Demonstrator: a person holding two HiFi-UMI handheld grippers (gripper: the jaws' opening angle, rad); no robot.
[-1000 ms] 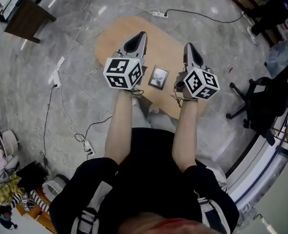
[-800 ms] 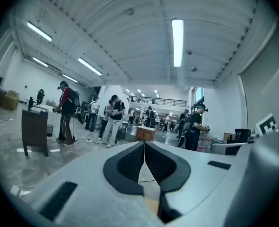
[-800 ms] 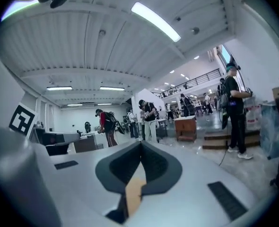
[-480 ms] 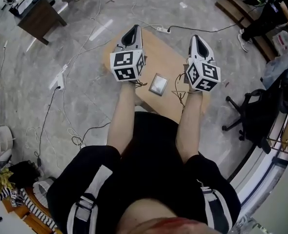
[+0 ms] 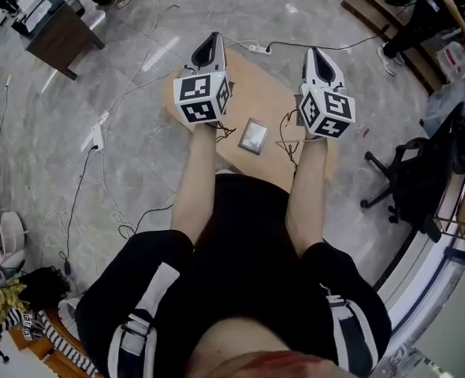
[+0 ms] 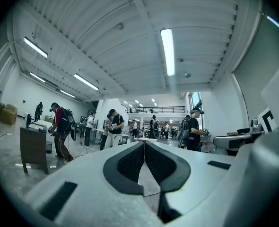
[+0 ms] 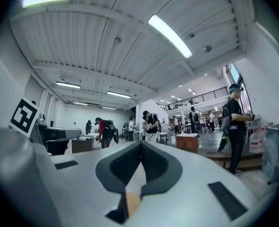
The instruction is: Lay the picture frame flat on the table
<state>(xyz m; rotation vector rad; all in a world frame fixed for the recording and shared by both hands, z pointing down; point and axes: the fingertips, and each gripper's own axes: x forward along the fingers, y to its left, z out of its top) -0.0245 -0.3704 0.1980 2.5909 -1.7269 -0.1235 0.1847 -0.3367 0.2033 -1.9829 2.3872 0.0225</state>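
In the head view a small picture frame (image 5: 254, 137) lies on the oval wooden table (image 5: 264, 93), between my two forearms, its glass reflecting light. My left gripper (image 5: 212, 44) is held above the table's left side, jaws shut and empty. My right gripper (image 5: 314, 57) hovers over the table's right side, also shut with nothing in it. Both point away from me and up, off the frame. In the left gripper view the left gripper (image 6: 144, 143) has its pads pressed together; in the right gripper view the right gripper (image 7: 140, 145) shows the same.
Cables (image 5: 295, 42) and a power strip (image 5: 258, 48) lie on the grey floor beyond the table. A black office chair (image 5: 410, 181) stands at the right, a dark side table (image 5: 55, 31) at the far left. Several people (image 6: 61, 126) stand across the hall.
Both grippers have lifted and drifted away from the frame toward the table's far side. The frame, earlier showing its picture, now shows a pale glare.
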